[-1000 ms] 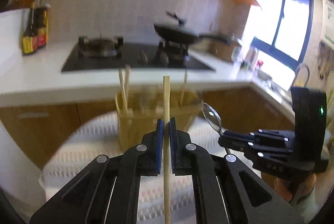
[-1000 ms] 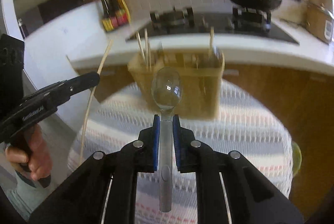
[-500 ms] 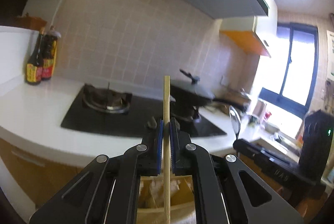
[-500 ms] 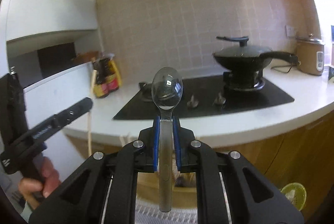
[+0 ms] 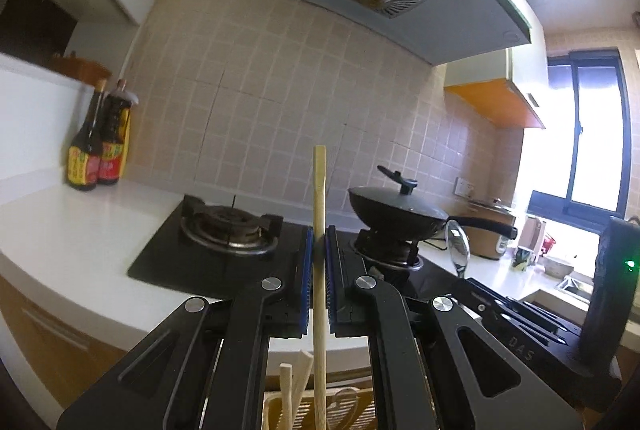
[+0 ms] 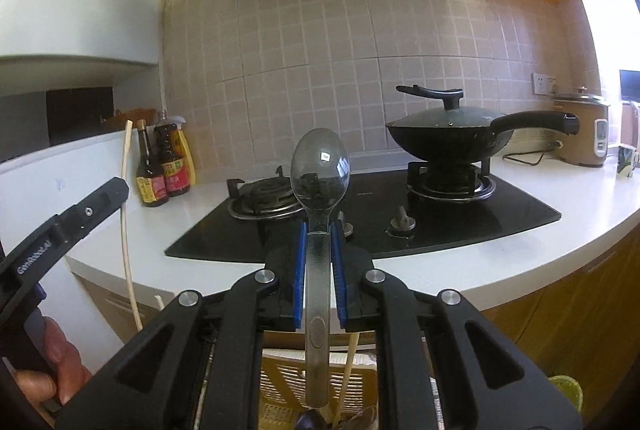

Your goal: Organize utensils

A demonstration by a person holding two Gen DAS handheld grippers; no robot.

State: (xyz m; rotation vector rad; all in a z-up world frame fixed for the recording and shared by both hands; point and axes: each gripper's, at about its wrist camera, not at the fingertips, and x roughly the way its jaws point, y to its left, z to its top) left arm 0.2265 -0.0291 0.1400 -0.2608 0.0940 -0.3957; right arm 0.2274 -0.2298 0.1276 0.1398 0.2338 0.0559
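Stove now fills both views; left claw point(image 5: 319, 262) clamps chopstick point(image 5: 319, 197), right claw point(image 6: 319, 250) spoon point(image 6: 319, 165).

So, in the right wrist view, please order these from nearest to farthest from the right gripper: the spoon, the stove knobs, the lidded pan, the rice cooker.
1. Spoon: held in the right gripper, centre.
2. Stove knobs: just beyond, slightly right, on the front of the cooktop.
3. Lidded pan: on the right burner, further back.
4. Rice cooker: far right, by the wall.

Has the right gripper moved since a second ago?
Yes. The right gripper, shut on the spoon, has come forward over the basket, toward the stove.
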